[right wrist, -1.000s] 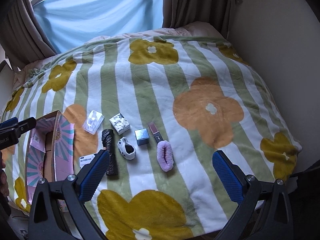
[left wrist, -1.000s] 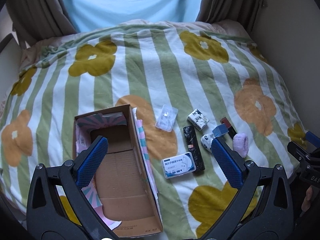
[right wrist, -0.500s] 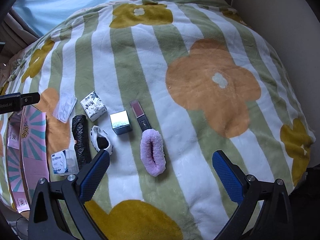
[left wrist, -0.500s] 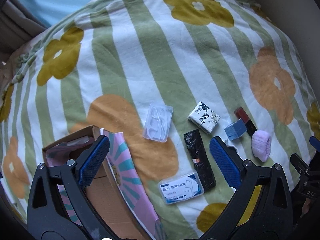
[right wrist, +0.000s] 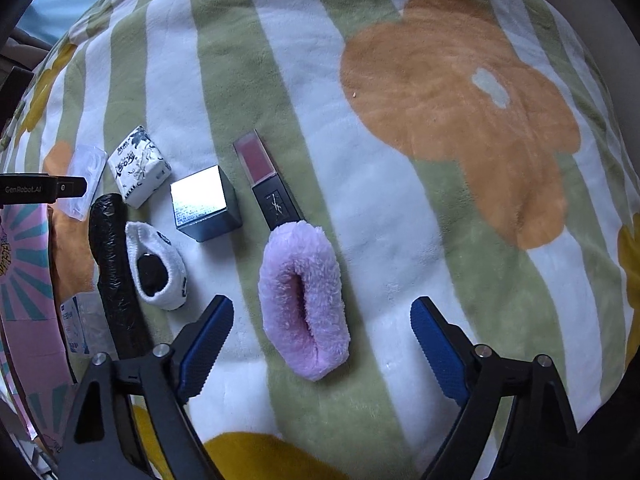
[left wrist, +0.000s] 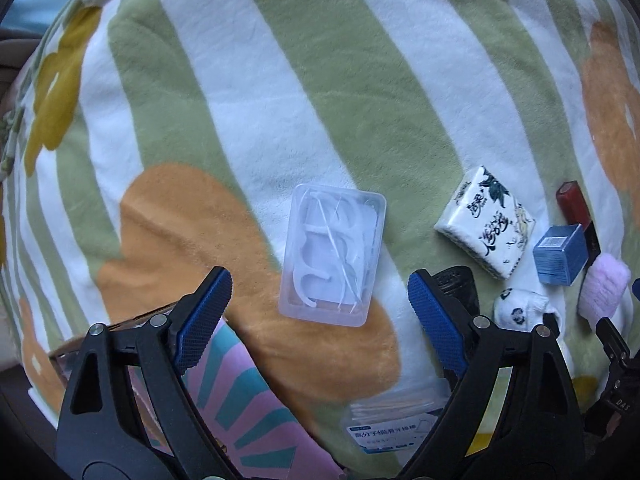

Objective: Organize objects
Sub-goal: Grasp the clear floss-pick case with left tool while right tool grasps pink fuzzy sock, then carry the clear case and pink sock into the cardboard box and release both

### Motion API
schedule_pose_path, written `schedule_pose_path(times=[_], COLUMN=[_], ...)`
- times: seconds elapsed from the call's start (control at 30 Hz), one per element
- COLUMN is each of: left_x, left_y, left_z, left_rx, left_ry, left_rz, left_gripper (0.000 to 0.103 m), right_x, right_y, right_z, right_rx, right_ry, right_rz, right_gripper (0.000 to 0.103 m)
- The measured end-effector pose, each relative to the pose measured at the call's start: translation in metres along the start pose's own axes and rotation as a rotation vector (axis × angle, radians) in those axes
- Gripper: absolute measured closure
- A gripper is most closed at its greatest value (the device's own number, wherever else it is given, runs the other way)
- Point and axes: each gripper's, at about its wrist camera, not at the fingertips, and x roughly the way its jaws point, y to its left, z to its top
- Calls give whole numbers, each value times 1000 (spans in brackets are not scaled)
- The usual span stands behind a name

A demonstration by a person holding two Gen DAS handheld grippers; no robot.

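Now the left gripper (left wrist: 316, 312) gapes wide, empty, the floss-pick box (left wrist: 334, 256) at twelve o'clock; the right gripper (right wrist: 320, 340), equally wide and empty, flanks the purple fuzzy sock (right wrist: 304, 300).

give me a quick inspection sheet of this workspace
surface: green-and-white striped fleece blanket, soft
job's things: clear plastic floss-pick case; fluffy lilac slipper sock; shiny blue cube box; dark red lipstick; patterned tissue pack; black rolled bag; white panda sock
clutter: nothing seen
grippers: left gripper open over case; right gripper open around sock
cables: nothing seen
surroundings: pink-lined cardboard box
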Motion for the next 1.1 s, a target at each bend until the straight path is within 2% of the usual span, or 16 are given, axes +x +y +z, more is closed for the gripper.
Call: schedule_pose_path(times=[0.2,0.33,0.43,0.47,0.8,1.1], left_x=[22,34,35,35,15,-53], left_y=[0,0,-2,-2,-2,4], left_z=[8,13,14,14,12,-13], left_rx=[8,1,9,14,0,-85], left_ry=[48,89,83,78,13,-119], left_rz=[1,-48,-62,-64,-88,-142], left_gripper=[15,46,49,50,50,50], right_x=[14,16,15,14,-8,-70], right_y=[1,-1,-1,-1,-2,0], right_z=[-1,-3,-5,-5,-19,-24], right_rx=[-12,-8,-2,-3,-5,-35], right_ry=[42,54,56,54,16,-70], right_rz=[-7,-8,4,2,2,3], right_gripper=[41,56,70,72,75,75])
